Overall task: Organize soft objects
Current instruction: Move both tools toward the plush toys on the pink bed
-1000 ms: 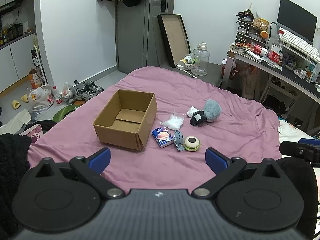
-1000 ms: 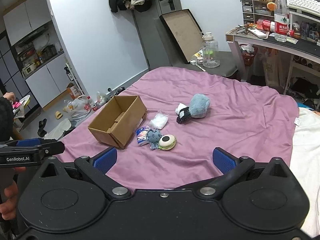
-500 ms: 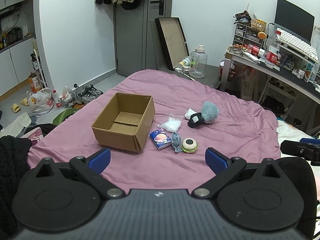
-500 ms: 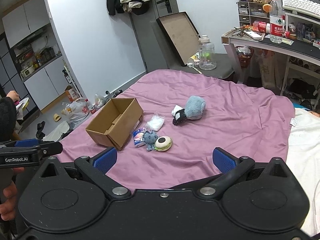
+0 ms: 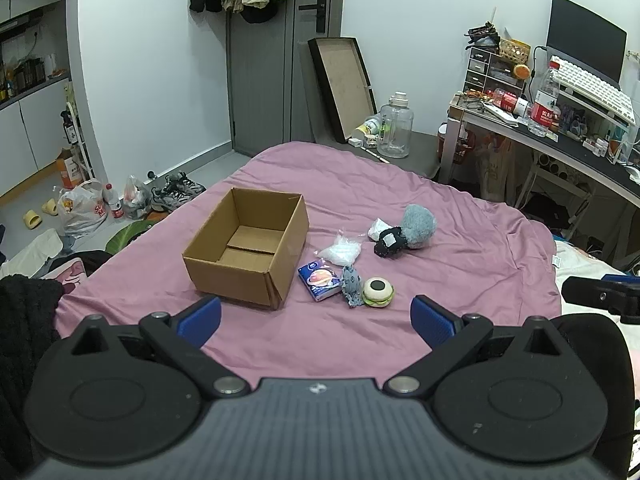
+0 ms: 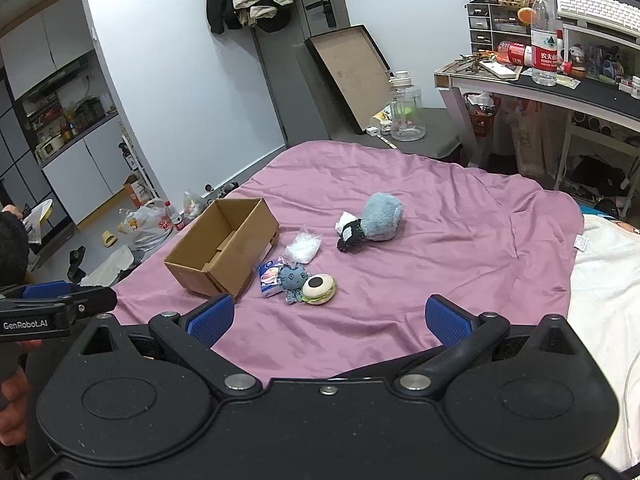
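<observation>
Both tongs, left (image 5: 316, 318) and right (image 6: 328, 318), gape empty above the bed (image 5: 460, 280).

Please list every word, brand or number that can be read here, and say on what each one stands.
"GenRobot.AI": on the left gripper, seen at the edge of the right wrist view.
Water bottle: red label with white characters, too small to read.
Tissue pack: print too blurred.

Both cameras now sit a little higher and further back than a second ago. In the left view the cardboard box (image 5: 248, 250) and the soft toys sit lower in frame; in the right view the burger plush (image 6: 319, 289) lies further left.
</observation>
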